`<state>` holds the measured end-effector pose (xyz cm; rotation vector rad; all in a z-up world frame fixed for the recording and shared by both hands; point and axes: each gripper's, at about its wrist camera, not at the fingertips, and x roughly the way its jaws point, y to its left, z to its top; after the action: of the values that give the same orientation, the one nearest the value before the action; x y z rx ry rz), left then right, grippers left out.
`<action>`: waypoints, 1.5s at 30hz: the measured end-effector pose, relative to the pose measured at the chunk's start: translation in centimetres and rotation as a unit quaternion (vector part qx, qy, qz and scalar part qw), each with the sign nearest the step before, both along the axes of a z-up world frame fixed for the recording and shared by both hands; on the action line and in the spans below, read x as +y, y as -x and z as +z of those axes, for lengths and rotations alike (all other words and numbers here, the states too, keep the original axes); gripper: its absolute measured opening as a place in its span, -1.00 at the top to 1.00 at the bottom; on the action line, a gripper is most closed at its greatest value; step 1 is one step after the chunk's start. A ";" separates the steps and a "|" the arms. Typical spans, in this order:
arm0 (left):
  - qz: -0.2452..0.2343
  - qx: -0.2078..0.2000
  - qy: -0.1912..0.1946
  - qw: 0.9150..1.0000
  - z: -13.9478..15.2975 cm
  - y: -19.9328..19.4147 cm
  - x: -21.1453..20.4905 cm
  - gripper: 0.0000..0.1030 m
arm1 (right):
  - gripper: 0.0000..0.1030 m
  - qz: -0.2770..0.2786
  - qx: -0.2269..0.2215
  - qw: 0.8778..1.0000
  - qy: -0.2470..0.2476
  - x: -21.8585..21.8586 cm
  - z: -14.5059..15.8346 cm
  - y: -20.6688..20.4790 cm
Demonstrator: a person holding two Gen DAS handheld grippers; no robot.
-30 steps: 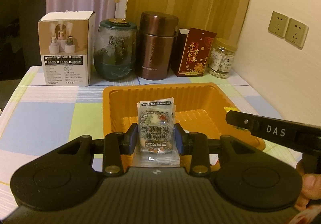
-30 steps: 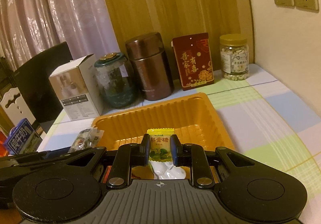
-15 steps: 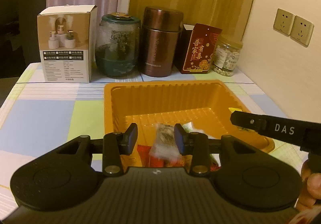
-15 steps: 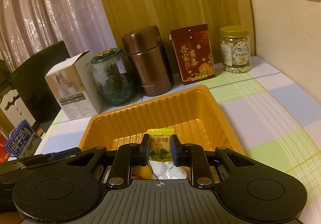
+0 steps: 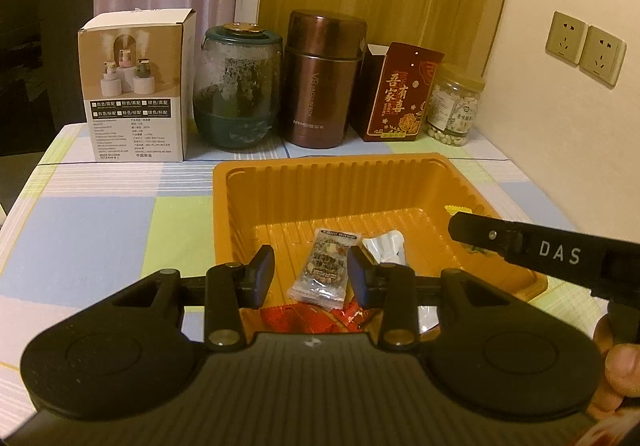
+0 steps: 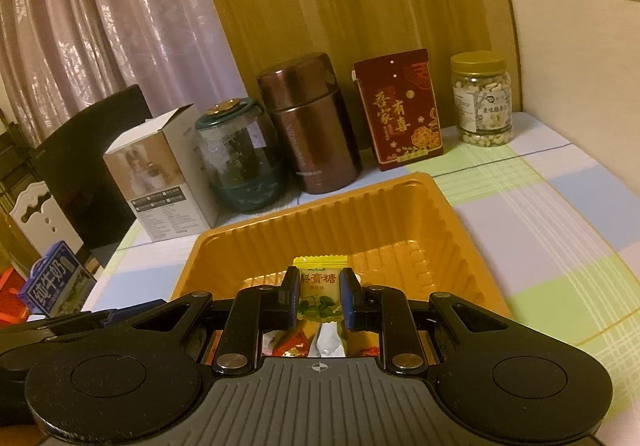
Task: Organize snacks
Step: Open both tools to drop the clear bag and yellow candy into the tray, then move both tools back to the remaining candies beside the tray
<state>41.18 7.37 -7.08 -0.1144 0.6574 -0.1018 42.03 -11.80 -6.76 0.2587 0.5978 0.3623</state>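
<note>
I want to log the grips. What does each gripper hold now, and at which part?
Right gripper pinches the yellow candy by its side edges. Left gripper holds nothing.

**Tray and back-row layout**

Tray [image 5: 404, 182] sits on the table [image 5: 100, 230], snack packets [image 5: 326, 270] inside. Behind it, left to right: box [image 5: 136, 86], glass jar [image 5: 238, 86], canister [image 5: 322, 78], gift box [image 5: 402, 94], nut jar [image 5: 454, 104].

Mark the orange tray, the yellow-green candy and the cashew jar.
orange tray [image 6: 448, 218], right wrist view, far right rim.
yellow-green candy [image 6: 319, 286], right wrist view, wrapper front.
cashew jar [image 6: 482, 114], right wrist view, label.
</note>
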 end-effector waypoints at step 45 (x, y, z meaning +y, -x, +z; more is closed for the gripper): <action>0.004 -0.010 -0.007 1.000 1.3 1.8 -0.6 0.03 | -0.13 -0.062 -0.017 0.998 -0.019 -4.1 0.8 1.1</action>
<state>39.38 6.80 -5.75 -0.1027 0.6374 -0.0907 40.94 -15.86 -5.96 0.3242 0.5380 0.2580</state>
